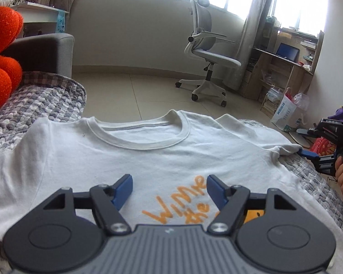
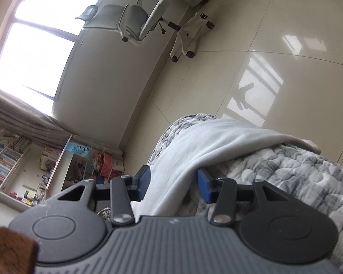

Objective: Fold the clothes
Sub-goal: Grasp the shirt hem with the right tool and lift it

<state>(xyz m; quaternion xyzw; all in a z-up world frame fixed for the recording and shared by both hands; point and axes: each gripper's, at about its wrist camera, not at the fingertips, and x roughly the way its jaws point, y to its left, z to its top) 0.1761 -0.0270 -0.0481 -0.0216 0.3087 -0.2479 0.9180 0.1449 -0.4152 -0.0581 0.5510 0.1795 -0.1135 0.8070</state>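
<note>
The white T-shirt [image 1: 148, 150] lies flat, front up, on the grey blanket [image 1: 45, 100] of the bed, and the left gripper [image 1: 169, 189] hangs over the orange letters with its jaws wide apart and nothing in them. The right gripper [image 2: 173, 182] has the sleeve [image 2: 194, 150] between its 2 half-open pads but is not pinching it, so I think it should squeeze first, then fold the sleeve in slowly. The orange plush toy [image 1: 0, 57] sits beside the shirt, out of the way.

Black-and-grey left gripper [image 1: 169, 189] with blue fingertips [image 1: 124, 186], silver screws, ribbed grey housing.
</note>
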